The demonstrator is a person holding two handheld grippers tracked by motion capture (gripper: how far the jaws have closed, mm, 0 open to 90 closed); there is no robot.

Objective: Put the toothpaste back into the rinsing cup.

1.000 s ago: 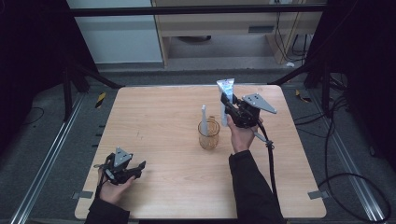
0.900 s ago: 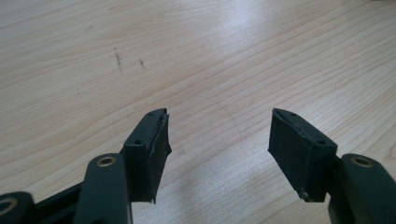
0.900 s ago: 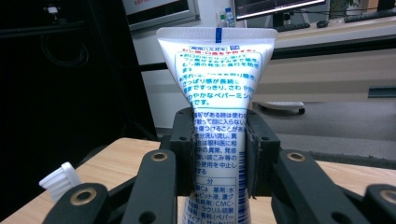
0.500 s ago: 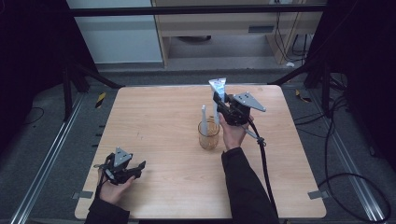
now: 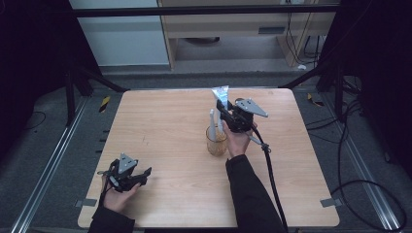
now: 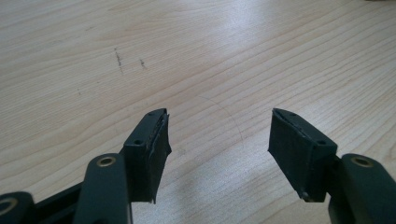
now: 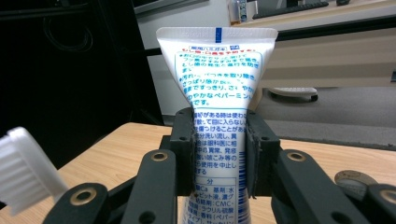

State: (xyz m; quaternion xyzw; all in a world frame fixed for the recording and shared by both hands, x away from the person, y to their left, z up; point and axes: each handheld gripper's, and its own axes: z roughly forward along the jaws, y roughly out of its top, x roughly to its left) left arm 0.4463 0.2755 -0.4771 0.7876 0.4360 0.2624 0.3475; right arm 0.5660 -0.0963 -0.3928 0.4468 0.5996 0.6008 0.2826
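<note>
Since the earlier frames, the right gripper (image 5: 224,109) has carried the toothpaste tube (image 5: 220,94) leftward and slightly lower, from beside the cup (image 5: 216,141) to a spot right above its far rim, while the left gripper (image 5: 127,175) has stayed put near the table's (image 5: 160,121) front left corner. The right hand (image 5: 236,141) reaches forward behind the cup, its jaws clamped on the tube's body, the tube standing upright with its flat crimped end on top. A white toothbrush (image 5: 212,119) stands in the cup, its bristled head close beside the tube. The left hand (image 5: 115,196) rests low on the table, jaws spread wide over bare wood with nothing between them.
</note>
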